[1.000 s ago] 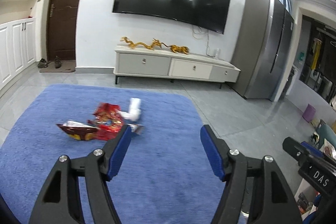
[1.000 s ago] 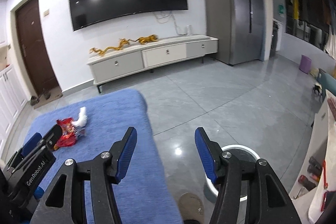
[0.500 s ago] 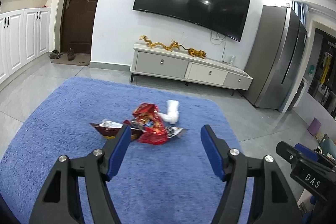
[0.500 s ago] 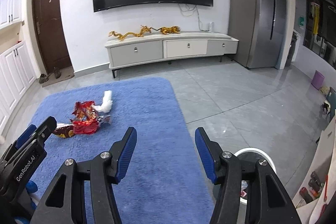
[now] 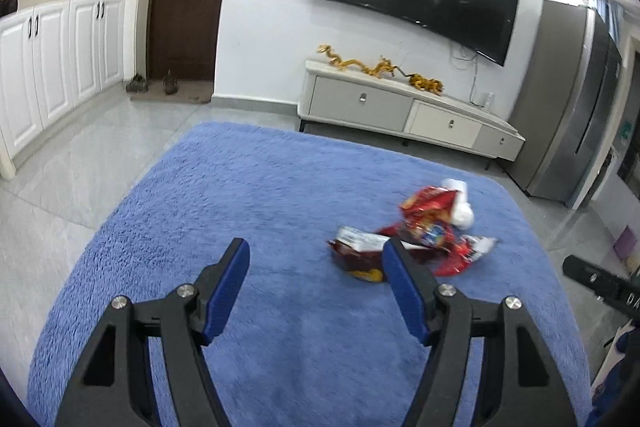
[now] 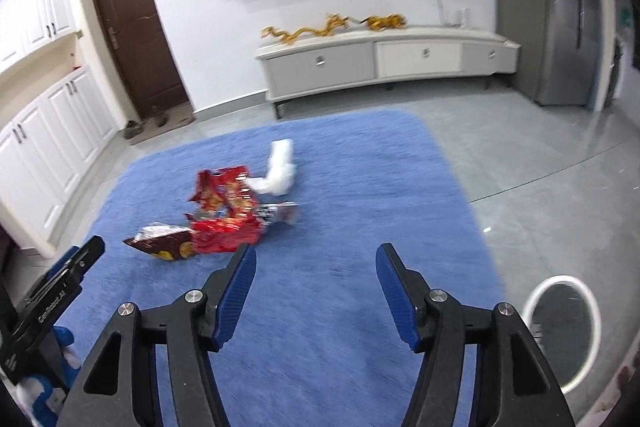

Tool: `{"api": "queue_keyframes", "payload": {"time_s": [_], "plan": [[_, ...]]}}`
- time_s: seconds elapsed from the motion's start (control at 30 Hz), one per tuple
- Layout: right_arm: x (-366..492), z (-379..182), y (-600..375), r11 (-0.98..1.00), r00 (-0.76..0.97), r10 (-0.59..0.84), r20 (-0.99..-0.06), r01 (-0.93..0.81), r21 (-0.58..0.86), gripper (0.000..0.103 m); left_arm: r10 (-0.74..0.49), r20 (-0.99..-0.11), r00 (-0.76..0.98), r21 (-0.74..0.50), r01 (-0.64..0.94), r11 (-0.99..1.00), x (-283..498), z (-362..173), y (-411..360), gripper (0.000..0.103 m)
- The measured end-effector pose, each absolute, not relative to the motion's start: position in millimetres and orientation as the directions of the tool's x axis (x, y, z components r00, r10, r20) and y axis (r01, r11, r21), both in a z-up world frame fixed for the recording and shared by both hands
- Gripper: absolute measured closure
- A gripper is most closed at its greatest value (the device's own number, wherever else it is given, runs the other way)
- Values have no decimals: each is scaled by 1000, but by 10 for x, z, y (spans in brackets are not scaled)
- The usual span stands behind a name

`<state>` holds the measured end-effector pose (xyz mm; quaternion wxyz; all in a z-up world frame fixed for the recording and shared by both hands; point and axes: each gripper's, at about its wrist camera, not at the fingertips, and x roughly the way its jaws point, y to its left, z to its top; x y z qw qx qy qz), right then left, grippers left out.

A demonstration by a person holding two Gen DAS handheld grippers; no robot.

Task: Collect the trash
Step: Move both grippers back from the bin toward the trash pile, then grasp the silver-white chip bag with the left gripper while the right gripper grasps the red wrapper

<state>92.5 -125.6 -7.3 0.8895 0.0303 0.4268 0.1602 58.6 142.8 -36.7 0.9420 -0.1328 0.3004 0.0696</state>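
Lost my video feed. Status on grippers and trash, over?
Left gripper and right gripper open, empty. Red crinkled snack wrappers and white crumpled tissue lie on blue shaggy rug. Nothing in the way.

The left gripper (image 5: 315, 269) points forward and downward, its two blue-padded jaws spread apart with nothing between them. The right gripper (image 6: 316, 273) tilts downward more steeply; its jaws have just been opening and stand apart, also empty. Each gripper shows at the edge of the other's view, side by side, near each other.
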Motion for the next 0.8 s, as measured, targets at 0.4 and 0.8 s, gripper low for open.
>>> {"api": "queue_keyframes", "payload": {"time_s": [0.4, 0.8], "plan": [[1574, -518, -922, 883, 464, 469, -752, -243, 401, 41, -173, -665, 726, -407, -158, 900, 1351, -673, 1566, 34], [1713, -737, -998, 842, 427, 537, -727, -226, 489, 71, -265, -708, 655, -396, -57, 916, 1557, -895, 1232, 46]]}}
